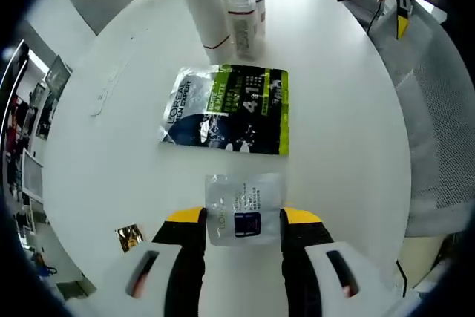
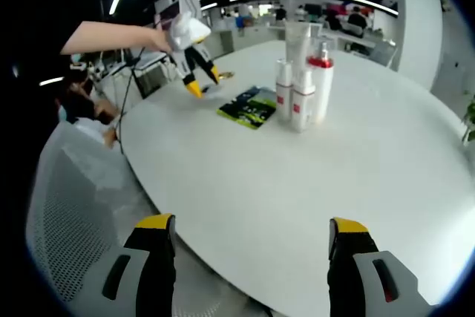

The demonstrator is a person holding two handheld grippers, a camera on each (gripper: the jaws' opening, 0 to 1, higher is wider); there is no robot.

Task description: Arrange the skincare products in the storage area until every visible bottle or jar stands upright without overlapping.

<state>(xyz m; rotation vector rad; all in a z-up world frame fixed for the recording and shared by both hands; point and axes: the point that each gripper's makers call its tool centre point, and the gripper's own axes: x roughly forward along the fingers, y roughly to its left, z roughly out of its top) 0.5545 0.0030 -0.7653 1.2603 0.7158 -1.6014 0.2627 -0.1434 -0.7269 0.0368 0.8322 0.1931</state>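
A small clear sachet [image 1: 243, 217] with a dark blue square lies flat on the round white table [image 1: 334, 109], and my left gripper [image 1: 243, 222] has its jaws pressed against its two side edges. Beyond it lies a black and green pack [image 1: 226, 109] [image 2: 249, 105], flat on the table. Farther off, several white bottles and a tube [image 1: 230, 12] [image 2: 300, 87] stand upright close together, one with a red cap. The left gripper [image 2: 202, 83] also shows in the right gripper view, tips down near the pack. My right gripper [image 2: 251, 239] hangs open over the table's near edge with nothing in it.
A small gold wrapper [image 1: 130, 237] lies on the table left of the left jaw. A white mesh chair [image 2: 74, 213] [image 1: 438, 109] stands beside the table edge. A person's arm [image 2: 111, 35] reaches in above the left gripper. Office desks fill the background.
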